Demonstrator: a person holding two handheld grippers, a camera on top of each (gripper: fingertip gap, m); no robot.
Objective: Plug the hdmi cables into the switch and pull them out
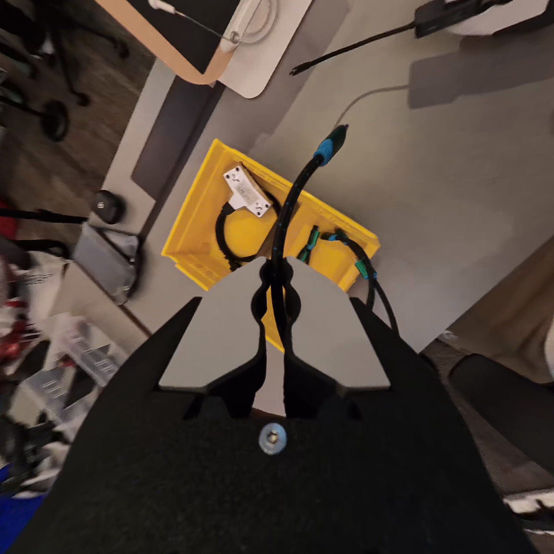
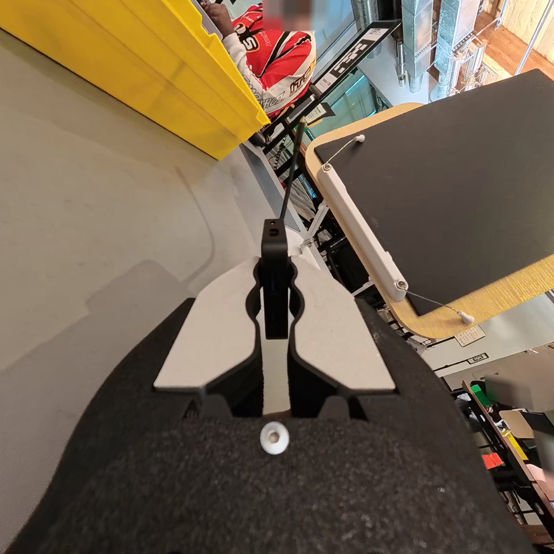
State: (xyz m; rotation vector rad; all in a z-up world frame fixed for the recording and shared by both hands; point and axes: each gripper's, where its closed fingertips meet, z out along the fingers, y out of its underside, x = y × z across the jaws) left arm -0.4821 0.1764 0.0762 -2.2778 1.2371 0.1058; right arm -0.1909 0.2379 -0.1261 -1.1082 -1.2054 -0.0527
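My left gripper point(image 1: 275, 266) is shut on a black braided HDMI cable point(image 1: 287, 207) and holds it above the yellow bin point(image 1: 192, 221). The cable curves up to its blue and black plug point(image 1: 329, 144), which hangs free over the white table. My right gripper point(image 2: 274, 263) is shut on the black HDMI switch point(image 2: 274, 269), held edge-on with a thin black cable point(image 2: 292, 168) running from its far end. The right gripper with the switch also shows at the top right of the left wrist view point(image 1: 449, 15). In the bin lie a white adapter point(image 1: 245, 189) and more cables with green and blue plugs point(image 1: 335, 239).
A black board with a tan rim point(image 2: 449, 180) stands beyond the table edge. The yellow bin's wall point(image 2: 135, 66) is at the upper left of the right wrist view. A person in a red and white jersey point(image 2: 275, 60) is behind it. A black mouse point(image 1: 108, 207) lies left of the bin. The white adapter point(image 1: 245, 189) is about equally far from each gripper, around 30 cm.
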